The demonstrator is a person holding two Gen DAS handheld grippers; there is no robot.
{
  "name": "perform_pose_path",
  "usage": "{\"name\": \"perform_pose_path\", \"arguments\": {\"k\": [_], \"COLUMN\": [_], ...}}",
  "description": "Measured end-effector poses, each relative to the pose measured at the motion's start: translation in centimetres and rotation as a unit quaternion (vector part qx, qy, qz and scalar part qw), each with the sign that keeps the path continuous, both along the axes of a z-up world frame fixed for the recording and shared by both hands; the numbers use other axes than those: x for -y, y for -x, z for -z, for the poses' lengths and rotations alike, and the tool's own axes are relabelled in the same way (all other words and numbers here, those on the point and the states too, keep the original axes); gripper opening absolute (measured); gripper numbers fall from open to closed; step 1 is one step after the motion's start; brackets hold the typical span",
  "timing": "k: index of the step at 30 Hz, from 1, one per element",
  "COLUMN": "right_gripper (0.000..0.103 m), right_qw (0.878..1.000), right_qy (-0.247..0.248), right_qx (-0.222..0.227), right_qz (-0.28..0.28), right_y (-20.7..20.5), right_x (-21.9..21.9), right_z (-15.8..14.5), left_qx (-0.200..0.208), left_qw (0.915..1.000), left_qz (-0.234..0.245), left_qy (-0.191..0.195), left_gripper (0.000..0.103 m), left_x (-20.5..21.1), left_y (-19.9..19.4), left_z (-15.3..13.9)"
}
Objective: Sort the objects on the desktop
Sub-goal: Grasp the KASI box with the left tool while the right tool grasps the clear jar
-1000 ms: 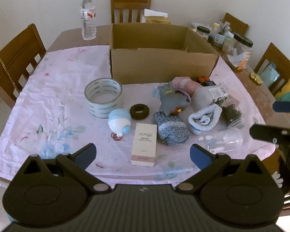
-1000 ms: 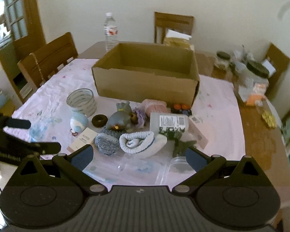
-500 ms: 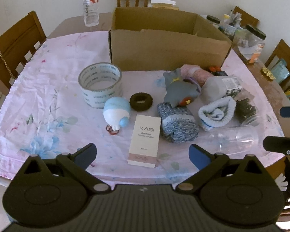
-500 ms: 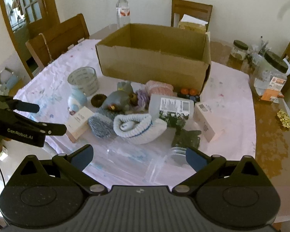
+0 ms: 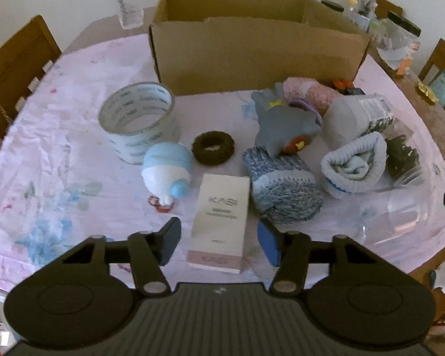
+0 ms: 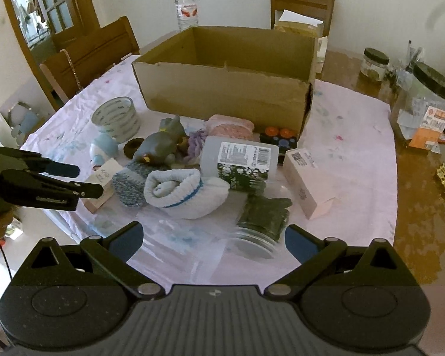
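left gripper [image 5: 219,241] released, fingers either side of the white box [image 5: 221,221] near the tabletop's front edge; right gripper [image 6: 212,237] released.

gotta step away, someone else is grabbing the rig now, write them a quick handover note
Left gripper: open, empty, fingers either side of the near end of the KASI box.
Right gripper: open, empty, above the table edge near the clear jar.
Cardboard box: nothing visible inside.
Done: nothing sorted yet.
Left: tape roll, socks, toys and bottle, all lying in front of the box.
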State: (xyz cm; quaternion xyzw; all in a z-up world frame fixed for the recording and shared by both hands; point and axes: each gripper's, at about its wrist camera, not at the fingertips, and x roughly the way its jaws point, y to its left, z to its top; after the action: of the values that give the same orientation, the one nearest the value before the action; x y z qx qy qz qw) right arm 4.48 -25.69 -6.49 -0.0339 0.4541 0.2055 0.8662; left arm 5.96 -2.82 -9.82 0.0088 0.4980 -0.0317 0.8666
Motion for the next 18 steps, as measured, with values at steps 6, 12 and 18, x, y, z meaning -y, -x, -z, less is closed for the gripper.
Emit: {"name": "perform_pose_path", "arguments": {"k": [6, 12, 18], "right_gripper": [0.103, 0.103, 0.103], "right_qw": [1.0, 0.998, 0.996], "right_qy": [0.003, 0.015, 0.02], "right_qx": [-0.007, -0.004, -0.011], "right_qz": [0.016, 0.053, 0.082], "right_y": [0.2, 0.7, 0.9], "right_x": [0.2, -0.2, -1.6], "right_z": [0.7, 1.0, 1.4], "left_qx": [-0.005, -0.012, -0.006], "left_qw": [0.9994, 0.9981, 0.9958], "left_qz": [0.033, 0.06, 0.09], "left_qy": [-0.006, 0.004, 0.014], "left_gripper": [0.053, 0.04, 0.04], "left_x": [0.2, -0.6, -1.2], "left_y": [-1.0, -1.6, -1.5], "left_z": [0.9, 1.5, 0.7]}}
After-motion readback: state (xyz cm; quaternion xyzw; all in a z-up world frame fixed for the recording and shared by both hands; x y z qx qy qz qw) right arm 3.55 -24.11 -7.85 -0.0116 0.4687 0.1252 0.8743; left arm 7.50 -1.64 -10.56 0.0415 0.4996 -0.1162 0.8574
